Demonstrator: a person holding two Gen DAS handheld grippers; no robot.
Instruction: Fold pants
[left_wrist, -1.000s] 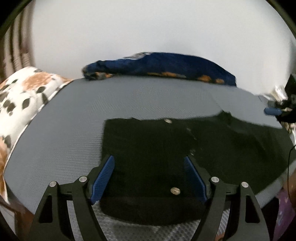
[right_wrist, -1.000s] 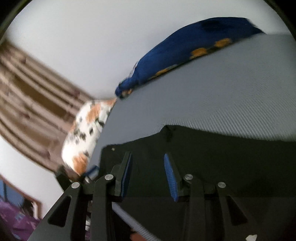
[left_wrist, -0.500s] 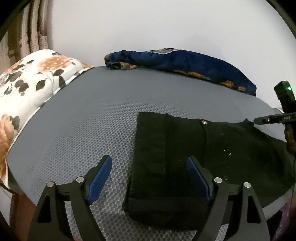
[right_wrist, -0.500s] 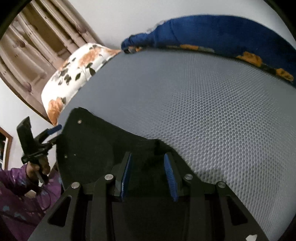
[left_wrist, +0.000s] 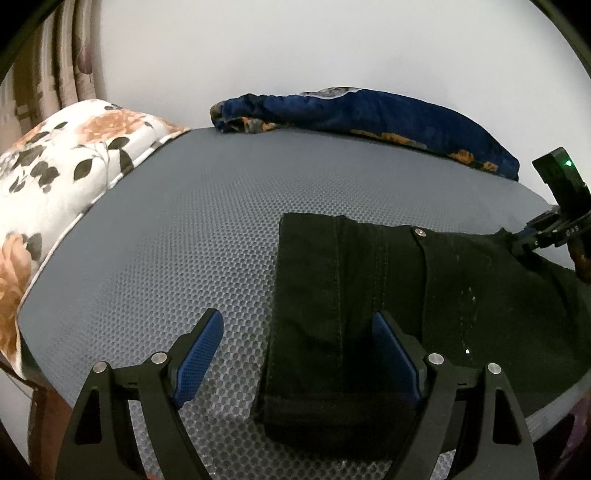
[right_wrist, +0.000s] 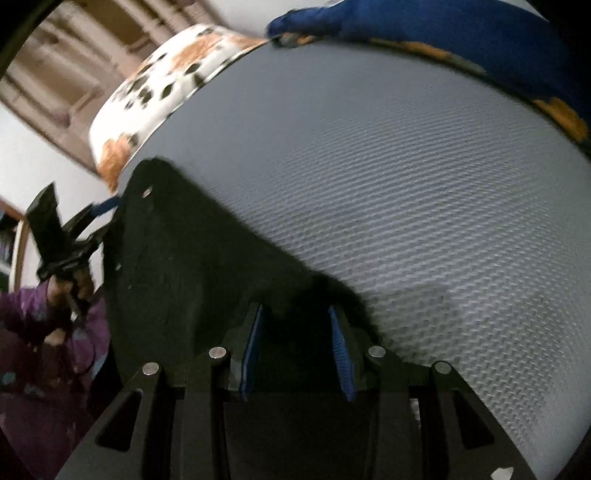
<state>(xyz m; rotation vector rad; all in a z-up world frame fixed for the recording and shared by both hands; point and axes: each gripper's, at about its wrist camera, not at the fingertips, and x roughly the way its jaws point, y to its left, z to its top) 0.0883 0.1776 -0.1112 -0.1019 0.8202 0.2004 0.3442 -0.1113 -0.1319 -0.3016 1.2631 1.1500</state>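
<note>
the black pants (left_wrist: 388, 295) lie flat on the grey mesh mattress (left_wrist: 184, 229), folded lengthwise; left of the pants rests a floral pillow (left_wrist: 55, 177) (white with orange blooms) at the mattress edge; beyond the pants a blue blanket (left_wrist: 369, 110) lies bunched against the wall; the left gripper (left_wrist: 297, 354) hovers with jaws spread wide over the pants' near left edge, holding nothing; at the pants' right end the right gripper (right_wrist: 297, 354) has its jaws partly apart with black cloth between them, though whether it pinches the cloth i cannot tell.
</note>
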